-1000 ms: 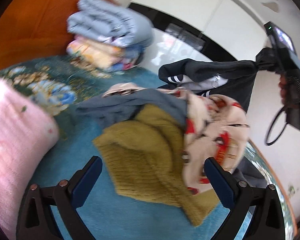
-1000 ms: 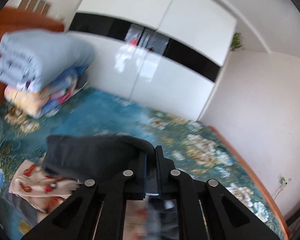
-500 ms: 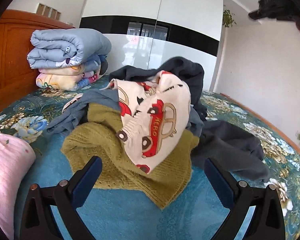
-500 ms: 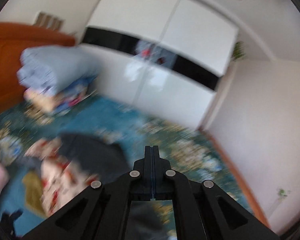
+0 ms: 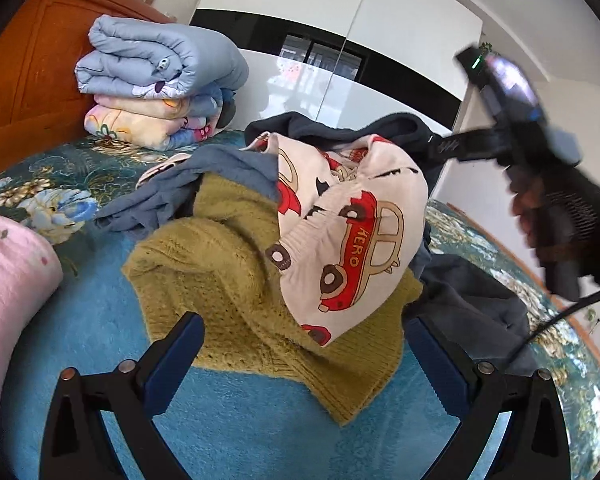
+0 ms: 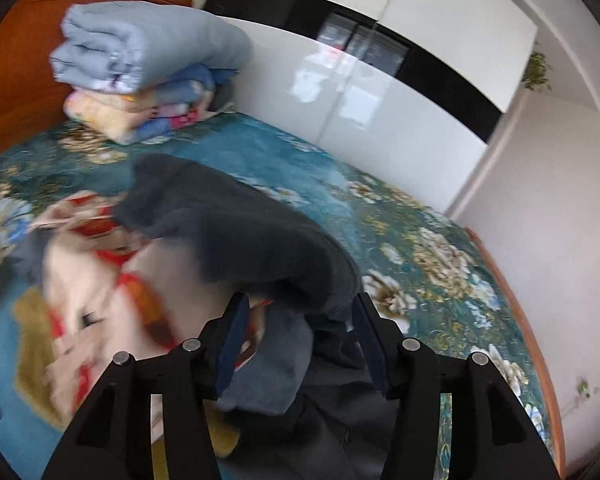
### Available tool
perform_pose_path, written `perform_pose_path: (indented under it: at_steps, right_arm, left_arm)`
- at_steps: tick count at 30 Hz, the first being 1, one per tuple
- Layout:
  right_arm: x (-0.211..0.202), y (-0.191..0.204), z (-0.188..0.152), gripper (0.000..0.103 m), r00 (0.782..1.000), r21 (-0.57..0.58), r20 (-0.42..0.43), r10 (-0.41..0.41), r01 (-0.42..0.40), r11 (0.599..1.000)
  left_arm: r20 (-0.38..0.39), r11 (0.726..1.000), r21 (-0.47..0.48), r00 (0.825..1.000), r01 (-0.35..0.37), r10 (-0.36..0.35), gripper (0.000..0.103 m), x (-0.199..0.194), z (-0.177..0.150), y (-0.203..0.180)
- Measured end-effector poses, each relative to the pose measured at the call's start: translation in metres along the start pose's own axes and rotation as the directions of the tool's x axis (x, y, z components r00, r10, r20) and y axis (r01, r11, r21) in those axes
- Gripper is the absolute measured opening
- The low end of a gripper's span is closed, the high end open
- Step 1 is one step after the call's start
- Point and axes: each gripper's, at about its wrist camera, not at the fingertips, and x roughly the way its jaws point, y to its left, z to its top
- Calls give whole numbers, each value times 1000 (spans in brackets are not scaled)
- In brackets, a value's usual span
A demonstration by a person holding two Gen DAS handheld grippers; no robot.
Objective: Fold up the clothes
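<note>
Mid-bed, the heap of clothes (image 5: 284, 240) lies unfolded; your right tool (image 6: 298, 330), jaws apart and empty, hangs right over its dark garment (image 6: 236, 232). Your left tool (image 5: 304, 354), also agape, faces the mustard sweater (image 5: 220, 280) from the near edge.

The left gripper (image 5: 304, 360) hangs low over the bed (image 5: 228, 432), its blue-padded jaws spread wide and empty. Just beyond them lies a heap of clothes: a mustard knitted sweater (image 5: 228, 280) under a cream garment printed with red cars (image 5: 352, 240), a grey-blue piece (image 5: 204, 176) and dark clothing (image 5: 472, 296). Folded quilts (image 5: 160, 80) are stacked by the wooden headboard (image 5: 32, 80). The right gripper (image 5: 452, 146), blurred, reaches in at upper right.
</note>
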Motion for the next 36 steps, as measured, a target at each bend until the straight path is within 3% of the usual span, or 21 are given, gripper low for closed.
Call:
perform_pose_path:
  at_steps: [6,7,8,9,10,13,18,22,26,30,36]
  right_arm:
    - [53,4,12,55,997,67,-26,-68,69,995]
    - [62,5,13,51,995,75,-52,-80,84,994]
    - [69,4,13,39,993,86,-72,-94,100,991]
    - [66,0,13,5,991,117,-67,-114,121,986]
    - [62,-5,14,7,990,147,-58,-131,138,979]
    - [30,-27,29,7,989,199,17,-147,140,970]
    - [-72,-58,63,7,965,198,155,-213,180,963]
    - [-162,-84,80,7,937,174,257,-235,194,965]
    - [-257,-103,63,7,905,76,360,-228,215,974]
    - [-318,-126,22,7,917,45,365,-163,158,986]
    - [-321,-152,-58,7,966,62,258,-28,12,998]
  left_arm:
    - [6,1000,-6,1000,12,-12,103,-3,1,1]
    - [2,1000,-6,1000,10,-10,103,-3,1,2]
    - [0,1000,-7,1000,8,-8,103,-3,1,3]
    - [6,1000,-12,1000,9,-9,103,-4,2,4]
    - [12,1000,-17,1000,10,-9,103,-6,4,4]
    - [30,999,-31,1000,12,-11,103,-10,7,6]
    - [58,999,-47,998,22,-19,103,-21,15,5]
    - [74,993,-49,992,105,-101,103,-44,23,-9]
    - [61,970,-63,971,234,-230,103,-76,26,-33]
    - [18,948,-58,950,314,-313,103,-110,10,-66]
    - [-80,962,19,960,272,-269,103,-135,-35,-110]
